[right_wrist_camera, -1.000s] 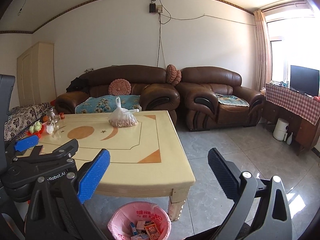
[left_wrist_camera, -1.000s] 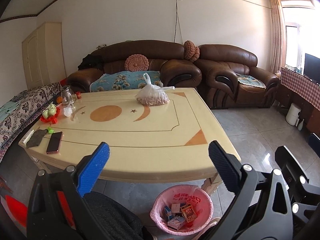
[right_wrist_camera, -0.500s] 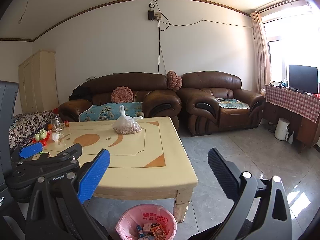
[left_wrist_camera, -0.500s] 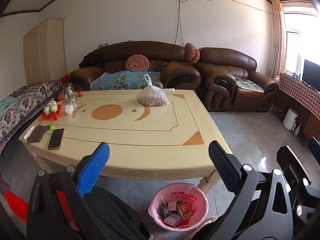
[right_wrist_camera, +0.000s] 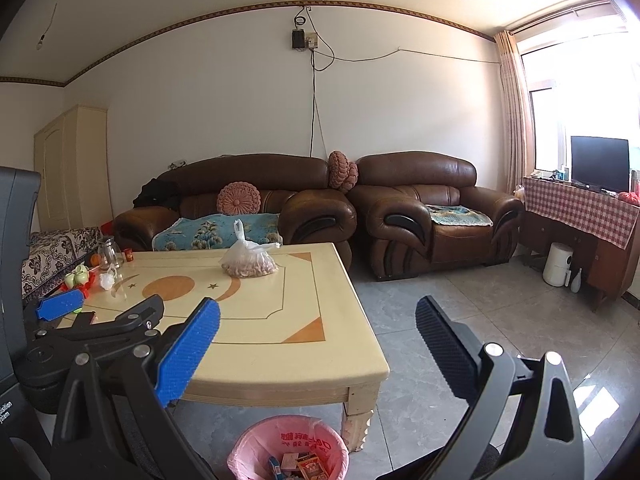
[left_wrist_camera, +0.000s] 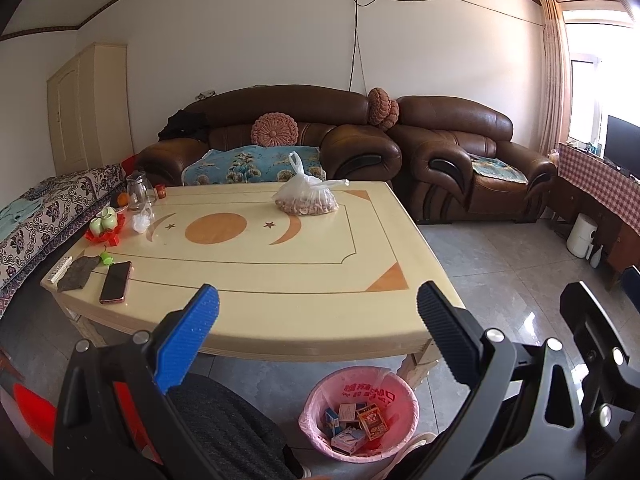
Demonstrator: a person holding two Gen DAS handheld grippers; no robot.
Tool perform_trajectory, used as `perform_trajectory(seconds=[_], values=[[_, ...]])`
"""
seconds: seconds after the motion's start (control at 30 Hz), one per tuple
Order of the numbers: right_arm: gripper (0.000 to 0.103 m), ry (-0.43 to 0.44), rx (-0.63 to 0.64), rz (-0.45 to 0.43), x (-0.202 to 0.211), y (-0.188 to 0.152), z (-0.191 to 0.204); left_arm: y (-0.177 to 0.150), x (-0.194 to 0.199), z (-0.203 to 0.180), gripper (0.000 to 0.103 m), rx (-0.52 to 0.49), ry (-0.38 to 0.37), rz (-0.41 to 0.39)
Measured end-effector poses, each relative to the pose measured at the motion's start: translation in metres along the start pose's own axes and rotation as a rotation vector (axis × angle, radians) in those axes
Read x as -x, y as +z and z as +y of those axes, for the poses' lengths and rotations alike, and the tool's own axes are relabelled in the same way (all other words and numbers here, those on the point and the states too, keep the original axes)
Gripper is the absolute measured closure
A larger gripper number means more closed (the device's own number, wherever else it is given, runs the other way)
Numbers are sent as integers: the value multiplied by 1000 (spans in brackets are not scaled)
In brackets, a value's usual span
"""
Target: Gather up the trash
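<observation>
Now, from the left wrist: my left gripper (left_wrist_camera: 318, 312) gapes wide, empty, above the table's (left_wrist_camera: 304, 320) near edge; the pink bin (left_wrist_camera: 360, 412) with boxes sits below, slightly right. From the right wrist: my right gripper (right_wrist_camera: 318, 326) gapes too, empty, the bin (right_wrist_camera: 289, 450) underneath, slightly left, about equally near both.

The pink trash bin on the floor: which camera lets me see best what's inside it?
The left wrist view. There the pink trash bin shows whole, rim and all, with several small boxes lying inside. The right wrist view catches the bin only at its bottom edge, cut off, with just the tops of a few boxes showing.
</observation>
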State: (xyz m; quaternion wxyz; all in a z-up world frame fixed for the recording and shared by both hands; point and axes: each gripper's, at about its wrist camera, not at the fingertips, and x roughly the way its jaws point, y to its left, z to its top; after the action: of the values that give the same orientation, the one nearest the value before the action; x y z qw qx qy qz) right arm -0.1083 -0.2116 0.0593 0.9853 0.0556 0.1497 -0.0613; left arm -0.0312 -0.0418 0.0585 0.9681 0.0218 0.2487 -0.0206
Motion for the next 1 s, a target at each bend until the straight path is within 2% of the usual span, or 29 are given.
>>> perform_trajectory(seconds=[1.0], values=[[7, 3, 7, -6, 1, 2, 6, 2, -1, 3, 6, 6, 6, 0]])
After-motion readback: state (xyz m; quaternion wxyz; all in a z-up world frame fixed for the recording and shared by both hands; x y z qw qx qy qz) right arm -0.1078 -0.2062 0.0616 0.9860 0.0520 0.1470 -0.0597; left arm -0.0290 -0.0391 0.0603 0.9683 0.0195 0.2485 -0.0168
